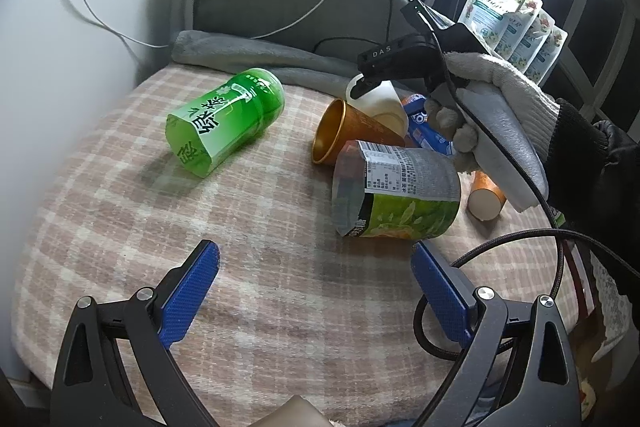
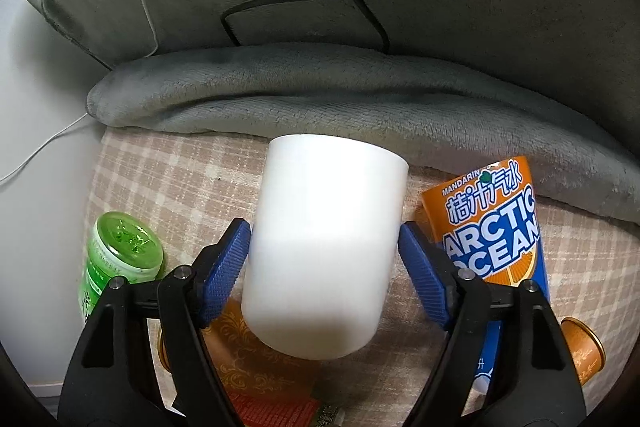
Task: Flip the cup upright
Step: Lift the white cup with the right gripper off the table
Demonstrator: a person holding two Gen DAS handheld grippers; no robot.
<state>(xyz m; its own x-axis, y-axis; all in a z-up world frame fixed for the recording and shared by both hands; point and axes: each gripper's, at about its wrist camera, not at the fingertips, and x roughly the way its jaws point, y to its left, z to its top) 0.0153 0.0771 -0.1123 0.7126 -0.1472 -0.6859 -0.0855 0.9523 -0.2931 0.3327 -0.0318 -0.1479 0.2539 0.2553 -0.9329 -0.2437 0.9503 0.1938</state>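
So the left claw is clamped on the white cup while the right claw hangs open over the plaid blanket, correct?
No, sides are swapped. The right claw clamps the white cup, as the right wrist view shows; the left claw hangs open over the plaid blanket.

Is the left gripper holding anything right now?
No, the left gripper is open above the checked blanket, with nothing between its blue pads.

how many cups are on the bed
3: white cup in the right gripper, gold cup lying beneath it, small orange cup on its side behind the gloved hand. Others may be hidden.
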